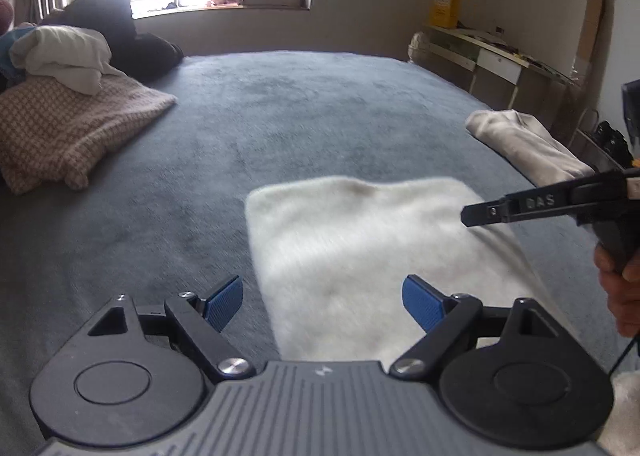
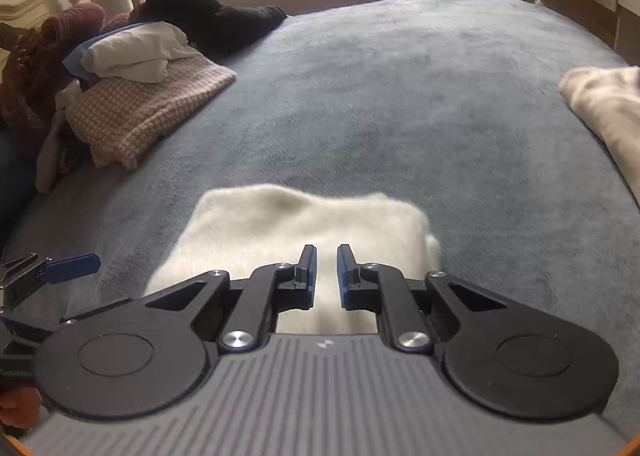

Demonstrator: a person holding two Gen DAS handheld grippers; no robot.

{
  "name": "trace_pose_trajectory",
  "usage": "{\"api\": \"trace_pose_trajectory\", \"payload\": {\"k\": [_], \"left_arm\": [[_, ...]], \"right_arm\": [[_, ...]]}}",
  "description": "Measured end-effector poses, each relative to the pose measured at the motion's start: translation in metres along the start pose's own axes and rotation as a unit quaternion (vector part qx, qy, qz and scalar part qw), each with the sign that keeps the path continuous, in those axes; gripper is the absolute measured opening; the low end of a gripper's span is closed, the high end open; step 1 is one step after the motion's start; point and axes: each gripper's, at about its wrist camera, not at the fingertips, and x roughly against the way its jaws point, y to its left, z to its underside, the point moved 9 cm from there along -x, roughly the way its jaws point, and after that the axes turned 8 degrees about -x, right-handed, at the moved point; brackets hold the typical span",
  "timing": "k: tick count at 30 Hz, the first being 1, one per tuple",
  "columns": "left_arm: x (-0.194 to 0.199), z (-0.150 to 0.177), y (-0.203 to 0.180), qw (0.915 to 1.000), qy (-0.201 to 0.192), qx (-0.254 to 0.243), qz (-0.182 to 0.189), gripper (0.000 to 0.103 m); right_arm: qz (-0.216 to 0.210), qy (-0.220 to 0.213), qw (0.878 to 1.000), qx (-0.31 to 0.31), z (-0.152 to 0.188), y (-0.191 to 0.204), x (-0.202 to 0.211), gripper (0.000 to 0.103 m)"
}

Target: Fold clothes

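Observation:
A fluffy white folded garment (image 1: 360, 248) (image 2: 280, 224) lies flat on the grey-blue bed cover (image 1: 280, 116) (image 2: 400, 96). My left gripper (image 1: 322, 284) hovers open over the garment's near left part, its blue pads wide apart with nothing between them. My right gripper (image 2: 327, 252) is shut above the garment's near edge; only a narrow slit shows between its fingers and nothing is gripped. In the left wrist view the right gripper (image 1: 466, 214) reaches in from the right over the garment, held by a hand (image 1: 620, 288). One left fingertip (image 2: 74, 266) shows at the right view's left edge.
At the left of the bed is a pile: a pink houndstooth knit (image 1: 68, 128) (image 2: 148, 108), a white cloth (image 1: 60, 52) on it, a black garment (image 1: 120, 24) behind. A beige folded garment (image 1: 528, 144) (image 2: 600, 108) lies at the right edge. A desk (image 1: 480, 52) stands beyond.

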Motion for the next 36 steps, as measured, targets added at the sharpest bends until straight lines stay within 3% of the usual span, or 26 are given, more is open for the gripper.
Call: {"api": "trace_pose_trajectory", "payload": {"k": [3, 7, 10, 13, 18, 23, 32, 36], "left_arm": [[-0.01, 0.016, -0.022, 0.9995, 0.021, -0.021, 0.005, 0.088], [0.003, 0.014, -0.024, 0.999, 0.008, -0.039, -0.018, 0.087], [0.016, 0.016, -0.027, 0.9985, 0.017, -0.047, -0.021, 0.087], [0.017, 0.022, -0.037, 0.9965, 0.041, -0.069, -0.025, 0.087], [0.009, 0.034, -0.054, 0.9951, 0.076, -0.057, -0.027, 0.091], [0.002, 0.041, -0.053, 0.993, 0.112, -0.023, -0.03, 0.097], [-0.001, 0.044, -0.046, 0.9899, 0.139, 0.009, -0.028, 0.101], [-0.002, 0.044, -0.046, 0.989, 0.144, 0.021, -0.027, 0.102]], "right_arm": [[-0.006, 0.012, 0.999, -0.039, 0.011, -0.021, -0.013, 0.006], [-0.023, 0.002, 0.996, -0.09, -0.001, -0.028, -0.004, 0.006], [-0.02, -0.02, 0.998, -0.059, -0.002, -0.03, 0.037, 0.009], [-0.035, 0.015, 0.999, -0.028, 0.013, -0.029, 0.06, 0.01], [-0.046, 0.081, 0.994, 0.059, 0.051, -0.019, 0.081, 0.01], [-0.032, 0.131, 0.984, 0.113, 0.087, -0.012, 0.063, 0.011], [0.01, 0.121, 0.978, 0.172, 0.091, -0.005, 0.076, 0.015], [-0.018, 0.112, 0.974, 0.198, 0.092, 0.009, 0.095, 0.016]]}}
